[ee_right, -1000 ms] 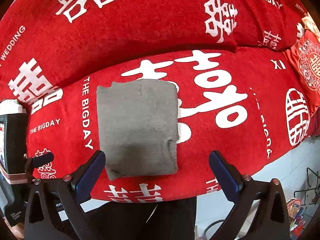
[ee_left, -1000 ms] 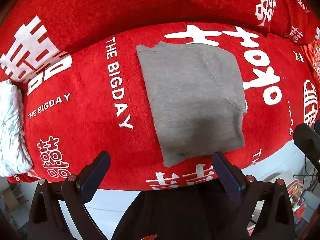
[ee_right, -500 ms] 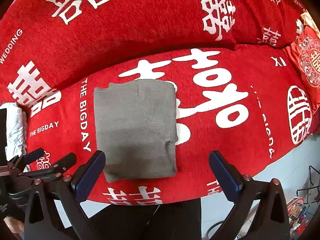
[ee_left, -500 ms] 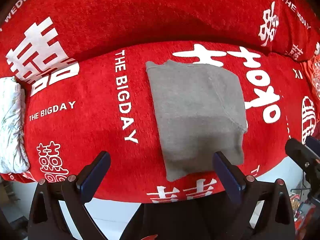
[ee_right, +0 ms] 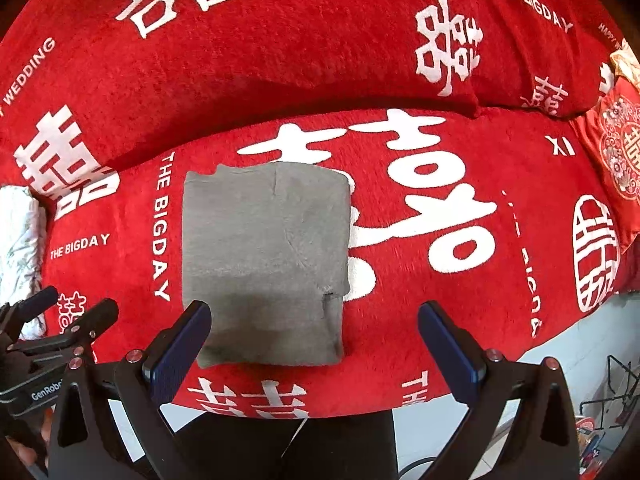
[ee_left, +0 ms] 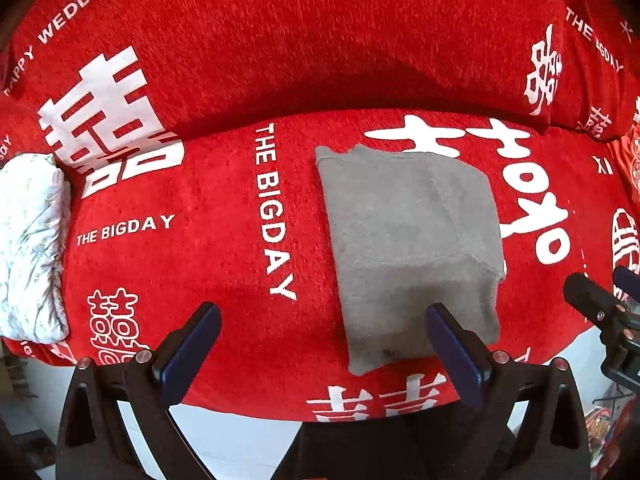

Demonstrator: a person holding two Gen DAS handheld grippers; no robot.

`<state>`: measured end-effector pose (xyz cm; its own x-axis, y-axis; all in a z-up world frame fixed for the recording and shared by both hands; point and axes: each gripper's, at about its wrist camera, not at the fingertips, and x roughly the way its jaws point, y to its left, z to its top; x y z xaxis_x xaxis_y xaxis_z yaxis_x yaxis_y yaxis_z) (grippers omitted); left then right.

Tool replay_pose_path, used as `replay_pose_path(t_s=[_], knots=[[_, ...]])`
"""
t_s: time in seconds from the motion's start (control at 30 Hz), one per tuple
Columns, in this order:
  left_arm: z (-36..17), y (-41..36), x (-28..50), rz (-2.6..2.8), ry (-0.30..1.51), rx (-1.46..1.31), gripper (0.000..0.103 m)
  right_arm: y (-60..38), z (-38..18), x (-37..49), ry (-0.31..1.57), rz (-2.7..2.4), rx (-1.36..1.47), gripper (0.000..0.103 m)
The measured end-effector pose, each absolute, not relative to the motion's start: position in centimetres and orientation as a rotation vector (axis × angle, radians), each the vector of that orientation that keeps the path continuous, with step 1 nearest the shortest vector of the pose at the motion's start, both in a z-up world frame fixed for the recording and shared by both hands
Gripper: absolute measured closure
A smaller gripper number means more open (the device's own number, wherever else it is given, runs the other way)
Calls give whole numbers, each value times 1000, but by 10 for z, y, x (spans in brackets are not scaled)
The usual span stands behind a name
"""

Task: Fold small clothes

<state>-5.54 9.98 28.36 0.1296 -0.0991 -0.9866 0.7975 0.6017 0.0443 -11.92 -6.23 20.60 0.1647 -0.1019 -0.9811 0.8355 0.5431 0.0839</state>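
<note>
The gray folded garment [ee_left: 412,256] lies flat on the seat of a sofa draped in a red cover [ee_left: 208,264]. It forms a roughly rectangular packet with a visible seam line and a small notch on its right edge. It rests between the vertical white lettering "THE BIGDAY" on its left and a large white double-happiness character on its right, partly covering that character's left strokes.

Legible print on the cover: "THE BIGDAY" (repeated, horizontal and vertical), "HAPPY WEDDING" on the backrest, "XI" near the right side, plus several white Chinese double-happiness motifs.

The left gripper [ee_left: 322,338] hangs above the seat's front edge, jaws spread wide, holding nothing; its right finger overlaps the garment's near right corner in view, contact not determinable. The right gripper [ee_right: 314,338] is likewise spread wide and empty; its left finger overlaps the garment's near left corner. In the right wrist view, the other gripper's body at lower left bears partial text "GenRobo".

A white patterned cloth bundle [ee_left: 30,248] sits at the seat's left end. A red embroidered cushion [ee_right: 618,152] lies at the far right.
</note>
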Motion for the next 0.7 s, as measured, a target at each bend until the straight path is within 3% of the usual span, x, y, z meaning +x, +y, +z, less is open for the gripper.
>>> replay_pose_path(t_s=[0.7], knots=[[288, 95, -57, -711, 1273, 666, 2, -69, 209, -120, 1234, -766, 740, 0]])
